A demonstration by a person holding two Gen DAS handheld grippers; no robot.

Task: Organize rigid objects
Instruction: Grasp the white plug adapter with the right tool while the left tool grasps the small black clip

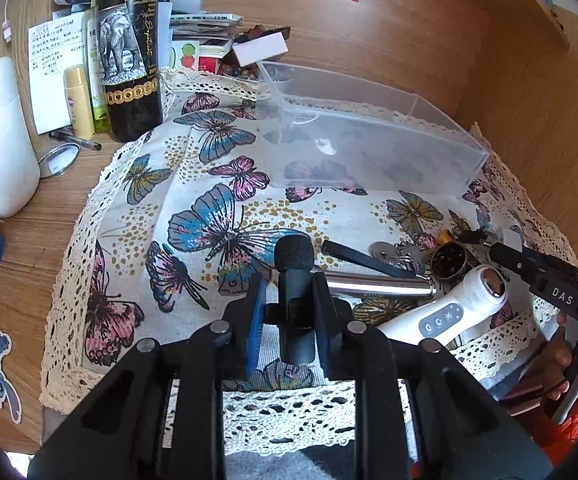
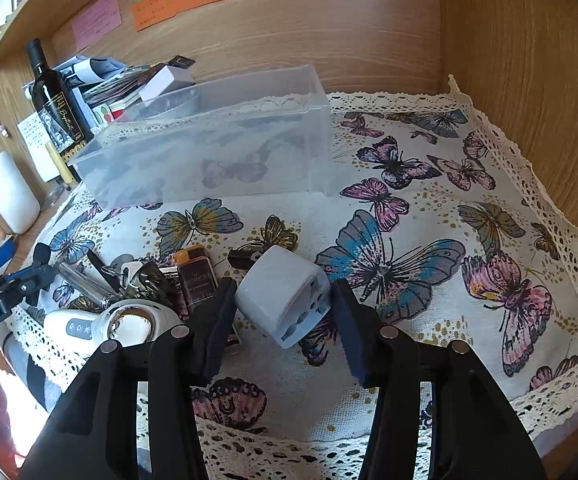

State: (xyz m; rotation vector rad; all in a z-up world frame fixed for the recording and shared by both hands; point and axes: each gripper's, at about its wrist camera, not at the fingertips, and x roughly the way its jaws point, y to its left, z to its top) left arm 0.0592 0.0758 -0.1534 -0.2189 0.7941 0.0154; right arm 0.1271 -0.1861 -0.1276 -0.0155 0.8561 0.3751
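My left gripper (image 1: 289, 312) is pinching a small black clip-on microphone (image 1: 294, 280) with a foam tip, low centre of the left wrist view, both pads pressed to its sides. My right gripper (image 2: 285, 312) straddles a grey travel adapter (image 2: 285, 296) at lower centre of the right wrist view; the left pad touches it, the right pad looks just shy, so I can't tell if the grip is made. The clear plastic bin (image 1: 369, 140) sits empty in the upper middle of both views on the butterfly cloth (image 1: 209, 208), likely the target. The remaining clutter, namely a white handheld device (image 1: 449, 312), a metal tube (image 1: 381, 286), keys (image 1: 401, 256) and a brown lighter (image 2: 197, 276), is bunched at the lower right of the left view. Risks as I judge them: the adapter is tilted on a corner, so uneven closing could spin it out; the mic is narrow and held low, so it could pivot when lifted; the light bin may slide on the cloth if bumped; the wine bottle (image 1: 129, 52) at upper left stands close to the bin.
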